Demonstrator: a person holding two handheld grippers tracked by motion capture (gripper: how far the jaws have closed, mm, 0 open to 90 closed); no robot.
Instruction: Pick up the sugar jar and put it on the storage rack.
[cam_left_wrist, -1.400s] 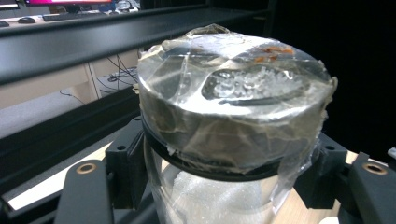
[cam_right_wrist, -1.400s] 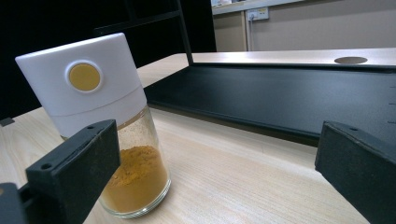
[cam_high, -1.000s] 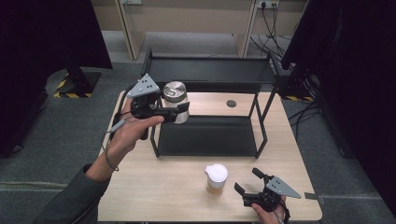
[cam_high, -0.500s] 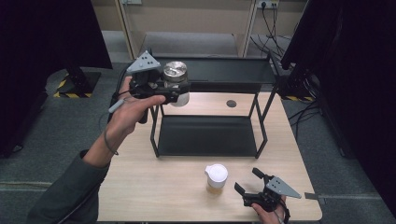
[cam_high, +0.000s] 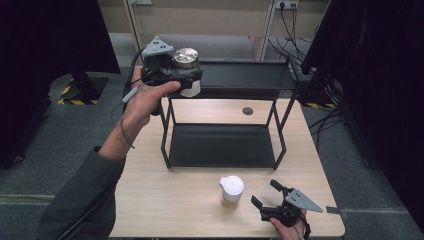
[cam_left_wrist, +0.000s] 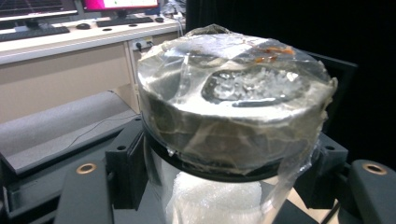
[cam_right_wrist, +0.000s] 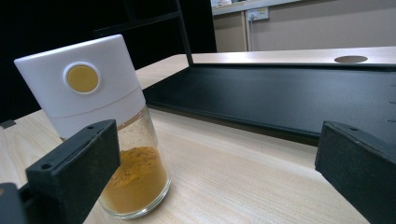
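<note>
A round jar (cam_left_wrist: 233, 116) with a grey metal lid under crinkled clear film and a glass body packed with white foam sits pinched between the jaws of the left gripper (cam_high: 184, 76), held in the air at the left end of the black metal rack's (cam_high: 250, 75) top shelf. On the pale wood-grain table (cam_high: 165, 200), the right gripper (cam_high: 264, 194) rests with its jaws spread wide, just beside a glass spice jar (cam_right_wrist: 112, 135) with a white cap and ochre powder, not touching it.

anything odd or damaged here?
The jar in the left gripper has crumpled clear film taped loosely over its metal lid, with an edge hanging free. The spice jar stands upright on the table; nothing spilled.
</note>
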